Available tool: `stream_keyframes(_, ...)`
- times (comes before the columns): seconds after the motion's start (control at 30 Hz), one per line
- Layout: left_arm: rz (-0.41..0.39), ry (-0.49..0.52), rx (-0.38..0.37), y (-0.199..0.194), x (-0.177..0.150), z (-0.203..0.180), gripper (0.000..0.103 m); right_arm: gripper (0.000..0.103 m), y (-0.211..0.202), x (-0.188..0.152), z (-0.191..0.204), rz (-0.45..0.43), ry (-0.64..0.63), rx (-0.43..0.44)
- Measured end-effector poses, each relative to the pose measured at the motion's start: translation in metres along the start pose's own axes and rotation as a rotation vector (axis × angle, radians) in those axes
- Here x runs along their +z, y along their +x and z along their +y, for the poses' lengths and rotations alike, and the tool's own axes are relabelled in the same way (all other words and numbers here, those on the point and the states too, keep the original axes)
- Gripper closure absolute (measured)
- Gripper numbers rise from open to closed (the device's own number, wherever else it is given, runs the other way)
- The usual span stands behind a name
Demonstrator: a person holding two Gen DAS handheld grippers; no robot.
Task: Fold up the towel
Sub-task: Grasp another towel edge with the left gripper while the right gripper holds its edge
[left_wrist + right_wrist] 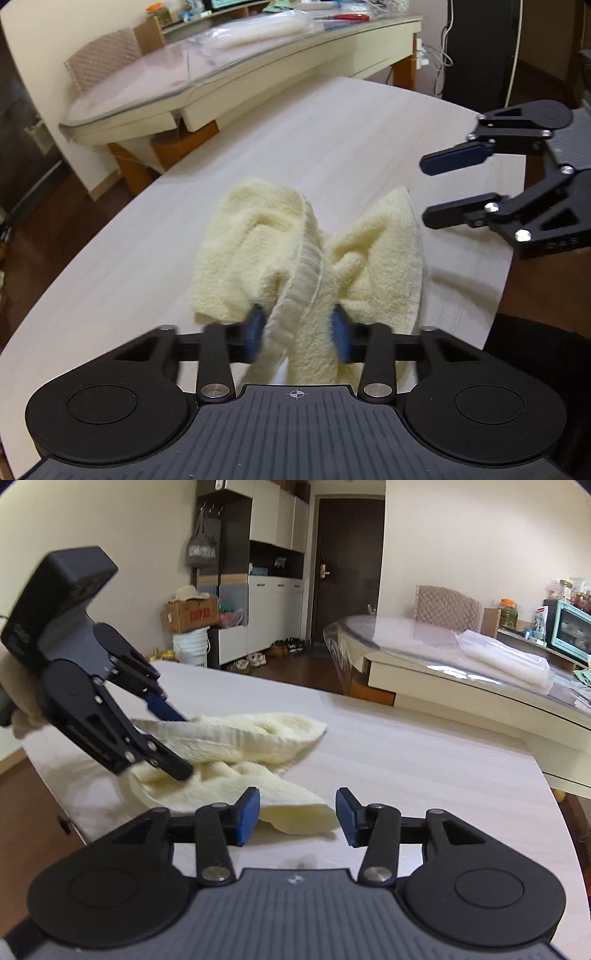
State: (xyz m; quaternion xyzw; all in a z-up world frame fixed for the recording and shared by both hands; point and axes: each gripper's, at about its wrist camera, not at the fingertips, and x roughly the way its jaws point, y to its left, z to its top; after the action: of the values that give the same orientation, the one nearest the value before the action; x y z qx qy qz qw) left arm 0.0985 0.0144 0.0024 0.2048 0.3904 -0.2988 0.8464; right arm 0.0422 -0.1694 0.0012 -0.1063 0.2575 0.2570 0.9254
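A pale yellow towel [258,240] lies bunched on the light wood-grain table [332,129]. My left gripper [298,334] is shut on a raised ridge of it, the blue pads [255,332] pressing from both sides with the thick bunch filling the gap. In the right wrist view the left gripper [177,742] angles down onto the towel [258,734] from the left. My right gripper [297,818] stands open just off the towel's near side, with a flat corner lying on the table [406,757] between its pads. From the left wrist view the right gripper [439,188] hovers open at the right.
A glass-topped table [221,74] with plastic-wrapped items stands just beyond the work table, and a quilted chair [103,55] sits behind it. The table's far right edge [554,786] drops to dark floor. A gloved hand [22,705] holds the left gripper.
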Motion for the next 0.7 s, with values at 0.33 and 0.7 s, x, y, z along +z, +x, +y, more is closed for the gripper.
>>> stream_keyframes(0.33, -0.069, -0.107, 0.042, -0.016, -0.005, 0.018, 0.087, 0.050, 0.030, 0.002, 0.002, 0.070, -0.194, 0.040)
stream_keyframes(0.7, -0.193, -0.275, 0.108, -0.036, -0.002, 0.038, 0.087, 0.101, 0.003, 0.022, 0.005, -0.095, -0.328, -0.167)
